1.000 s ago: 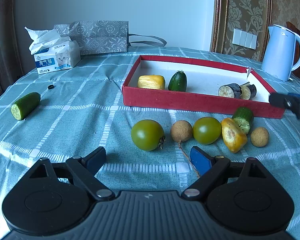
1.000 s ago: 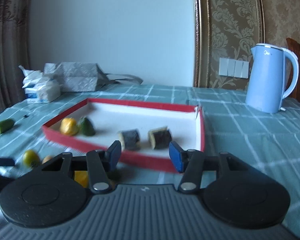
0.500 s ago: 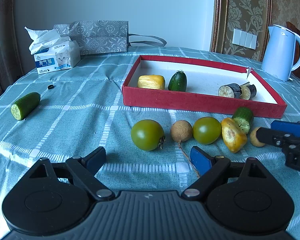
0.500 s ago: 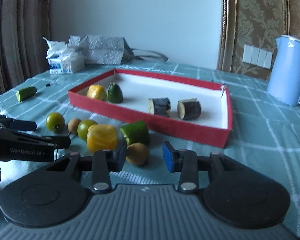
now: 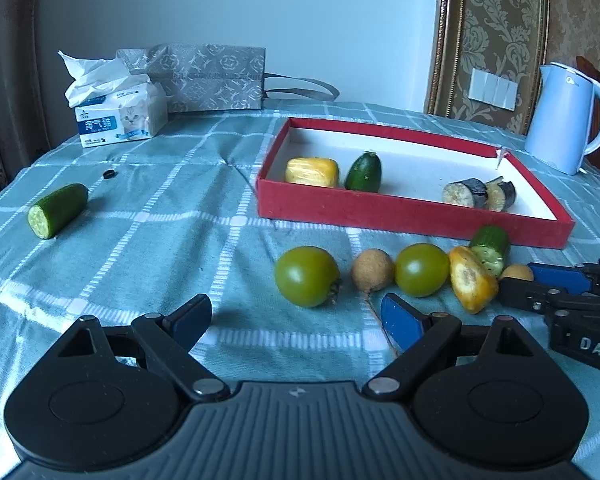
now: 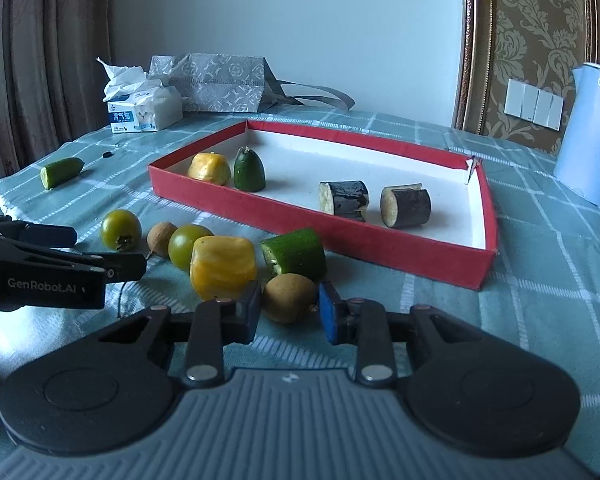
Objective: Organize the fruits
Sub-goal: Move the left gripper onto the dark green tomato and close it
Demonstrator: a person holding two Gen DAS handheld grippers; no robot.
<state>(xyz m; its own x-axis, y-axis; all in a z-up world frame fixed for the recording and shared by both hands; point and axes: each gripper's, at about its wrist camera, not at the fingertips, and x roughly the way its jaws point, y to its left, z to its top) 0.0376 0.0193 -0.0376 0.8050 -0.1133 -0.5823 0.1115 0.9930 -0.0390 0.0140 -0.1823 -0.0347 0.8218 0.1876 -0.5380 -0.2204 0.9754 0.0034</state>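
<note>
On the checked green tablecloth, a small brown longan lay near the front wall of the red tray, just beside a cucumber piece and a yellow pepper piece. One second earlier the right gripper had faced the tray from higher up; now it had come down, its fingers spread on both sides of the longan, not yet clenched. It seemed the grasp was next. The left gripper stayed released near a green tomato
</note>
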